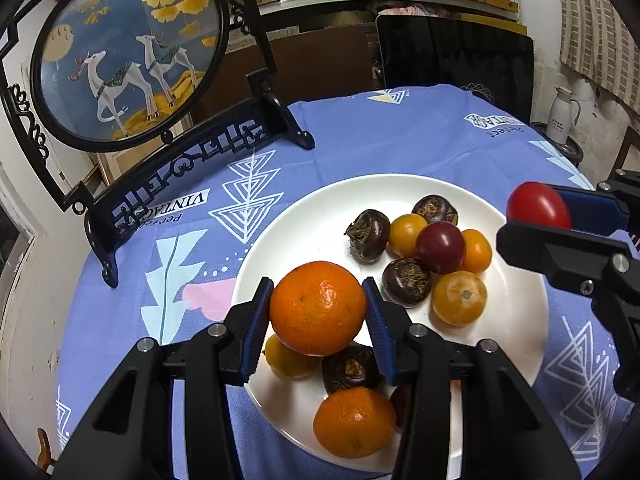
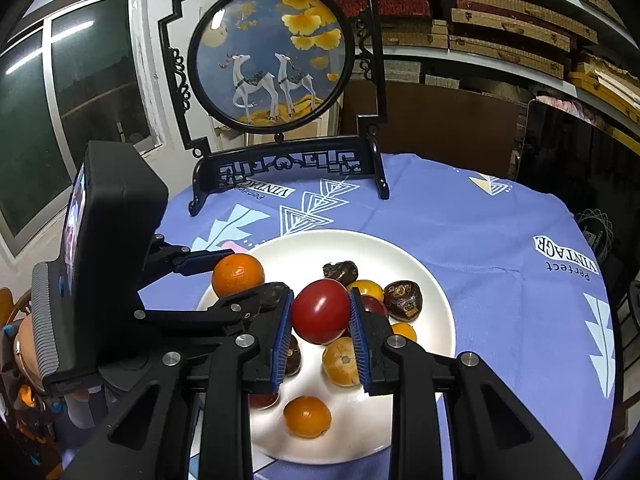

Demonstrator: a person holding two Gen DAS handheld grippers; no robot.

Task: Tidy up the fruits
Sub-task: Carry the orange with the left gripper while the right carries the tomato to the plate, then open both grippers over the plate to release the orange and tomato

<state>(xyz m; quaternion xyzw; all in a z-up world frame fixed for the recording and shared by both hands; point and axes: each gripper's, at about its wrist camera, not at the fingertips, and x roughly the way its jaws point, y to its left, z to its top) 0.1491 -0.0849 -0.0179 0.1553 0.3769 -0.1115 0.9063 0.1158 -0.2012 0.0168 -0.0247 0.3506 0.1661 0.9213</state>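
My left gripper (image 1: 318, 308) is shut on a large orange (image 1: 318, 307) and holds it above the near left part of a white plate (image 1: 296, 224). My right gripper (image 2: 320, 312) is shut on a red tomato (image 2: 320, 311) above the same plate (image 2: 424, 280). The tomato (image 1: 538, 205) and the right gripper (image 1: 540, 210) also show at the right of the left wrist view. The left gripper and its orange (image 2: 237, 274) show at the left of the right wrist view. On the plate lie several small yellow-orange fruits (image 1: 459, 298), dark water chestnuts (image 1: 406, 281), a dark red tomato (image 1: 440, 247) and another orange (image 1: 354, 422).
The plate sits on a round table under a blue patterned cloth (image 1: 400, 136). A black-framed round deer picture on a stand (image 2: 272, 60) is at the table's far side. A dark chair back (image 1: 456, 60) and shelves of boxes (image 2: 500, 20) are behind. A white jug (image 1: 562, 114) stands far right.
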